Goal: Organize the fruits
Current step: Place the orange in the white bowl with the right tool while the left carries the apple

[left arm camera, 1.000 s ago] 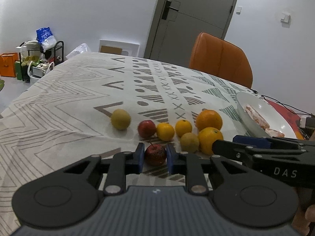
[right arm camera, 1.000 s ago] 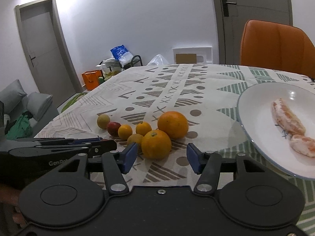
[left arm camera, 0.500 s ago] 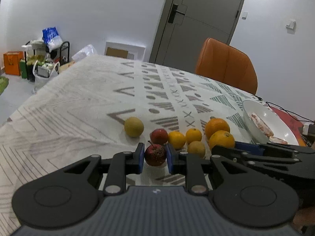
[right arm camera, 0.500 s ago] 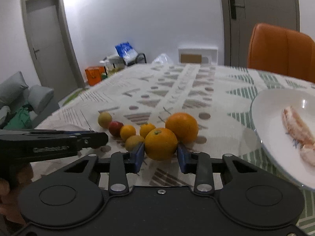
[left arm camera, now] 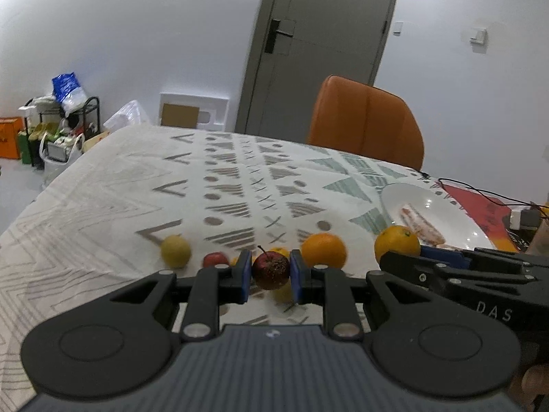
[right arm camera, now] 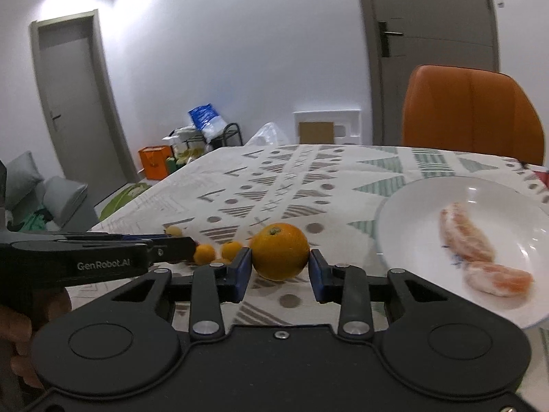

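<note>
While both fruits hang clear of the patterned worktop (left arm camera: pixel 113 185), the left claw (left arm camera: pixel 267 273) stands clamped on a small red apple (left arm camera: pixel 271 270) and the right claw (right arm camera: pixel 279 267) holds a large orange (right arm camera: pixel 280 251). The right jaws have just been closing, the orange between them; its far pad appears to sit a sliver off the peel, though blur may deceive. In the left wrist view, a yellow-green fruit (left arm camera: pixel 175 251) lies at nine o'clock of the apple, a second orange (left arm camera: pixel 324 250) at two o'clock, and the white plate (left arm camera: pixel 456 213) with peeled segments farther toward three o'clock. The risk: a round, smooth orange pinched near its widest line could roll free if the hand tilts or jolts, striking the plate rim or scattering the row. The two claws travel close together and could knock.
</note>
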A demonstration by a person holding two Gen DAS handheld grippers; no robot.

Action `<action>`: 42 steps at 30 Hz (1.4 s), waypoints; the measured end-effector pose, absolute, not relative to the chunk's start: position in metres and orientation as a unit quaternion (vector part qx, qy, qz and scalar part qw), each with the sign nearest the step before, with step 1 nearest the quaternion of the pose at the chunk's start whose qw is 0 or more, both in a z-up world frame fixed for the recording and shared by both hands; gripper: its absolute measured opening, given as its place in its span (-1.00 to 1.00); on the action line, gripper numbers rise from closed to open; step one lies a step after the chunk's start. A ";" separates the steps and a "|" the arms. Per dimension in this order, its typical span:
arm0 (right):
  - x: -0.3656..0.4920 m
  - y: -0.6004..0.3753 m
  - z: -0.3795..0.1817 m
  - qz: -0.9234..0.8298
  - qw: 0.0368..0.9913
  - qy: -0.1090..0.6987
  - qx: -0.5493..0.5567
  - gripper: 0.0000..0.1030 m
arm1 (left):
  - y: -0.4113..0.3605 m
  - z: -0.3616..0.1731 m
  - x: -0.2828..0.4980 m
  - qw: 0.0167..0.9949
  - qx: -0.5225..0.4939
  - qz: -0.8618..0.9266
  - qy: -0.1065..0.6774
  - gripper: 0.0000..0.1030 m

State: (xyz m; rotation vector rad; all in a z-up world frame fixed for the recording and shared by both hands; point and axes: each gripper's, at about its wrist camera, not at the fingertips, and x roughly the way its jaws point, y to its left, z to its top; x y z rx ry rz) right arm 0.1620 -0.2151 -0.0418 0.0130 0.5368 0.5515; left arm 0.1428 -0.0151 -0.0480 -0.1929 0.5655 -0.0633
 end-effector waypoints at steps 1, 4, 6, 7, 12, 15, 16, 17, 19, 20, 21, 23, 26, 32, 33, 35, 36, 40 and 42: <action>0.162 -0.219 -0.041 0.265 0.928 0.261 0.009 -0.34 | -0.018 -0.046 0.143 0.956 -0.093 -0.034 0.277 -0.58; 0.162 -0.232 -0.039 0.254 0.932 0.257 0.017 -0.34 | -0.028 -0.044 0.146 0.957 -0.087 -0.040 0.275 -0.58; 0.163 -0.240 -0.039 0.247 0.935 0.255 0.022 -0.34 | -0.035 -0.042 0.148 0.957 -0.083 -0.044 0.275 -0.58; 0.163 -0.244 -0.038 0.243 0.936 0.253 0.025 -0.34 | -0.037 -0.041 0.148 0.957 -0.080 -0.047 0.276 -0.58; 0.164 -0.263 -0.039 0.227 0.940 0.250 0.042 -0.34 | -0.054 -0.038 0.152 0.957 -0.067 -0.059 0.276 -0.58; 0.163 -0.275 -0.039 0.218 0.943 0.248 0.051 -0.34 | -0.066 -0.034 0.153 0.958 -0.059 -0.068 0.273 -0.58; 0.163 -0.279 -0.038 0.214 0.944 0.246 0.053 -0.34 | -0.069 -0.034 0.154 0.958 -0.056 -0.071 0.273 -0.58; 0.163 -0.283 -0.038 0.211 0.945 0.245 0.055 -0.34 | -0.073 -0.034 0.155 0.957 -0.054 -0.074 0.274 -0.58; 0.161 -0.291 -0.037 0.204 0.947 0.241 0.057 -0.34 | -0.083 -0.034 0.159 0.956 -0.048 -0.082 0.276 -0.58; 0.161 -0.294 -0.037 0.200 0.948 0.240 0.059 -0.34 | -0.088 -0.034 0.160 0.956 -0.044 -0.085 0.277 -0.58; 0.160 -0.299 -0.038 0.196 0.949 0.240 0.061 -0.34 | -0.092 -0.033 0.162 0.956 -0.040 -0.088 0.277 -0.58; 0.161 -0.306 -0.040 0.190 0.949 0.241 0.067 -0.34 | -0.100 -0.033 0.164 0.956 -0.034 -0.095 0.277 -0.58; 0.162 -0.315 -0.044 0.183 0.949 0.245 0.072 -0.34 | -0.110 -0.032 0.166 0.955 -0.028 -0.102 0.276 -0.58; 0.161 -0.331 -0.046 0.174 0.950 0.245 0.081 -0.30 | -0.125 -0.032 0.173 0.954 -0.019 -0.108 0.280 -0.58; 0.161 -0.333 -0.047 0.174 0.950 0.246 0.082 -0.25 | -0.127 -0.032 0.174 0.954 -0.018 -0.108 0.280 -0.58; 0.159 -0.338 -0.046 0.169 0.952 0.240 0.087 -0.24 | -0.132 -0.032 0.177 0.953 -0.015 -0.111 0.281 -0.58; 0.159 -0.340 -0.046 0.167 0.953 0.238 0.087 -0.24 | -0.134 -0.032 0.178 0.953 -0.013 -0.112 0.280 -0.58; 0.157 -0.349 -0.045 0.161 0.953 0.237 0.094 -0.23 | -0.145 -0.030 0.182 0.953 -0.006 -0.121 0.278 -0.58; 0.155 -0.353 -0.045 0.158 0.954 0.237 0.097 -0.23 | -0.151 -0.029 0.184 0.952 -0.001 -0.127 0.277 -0.58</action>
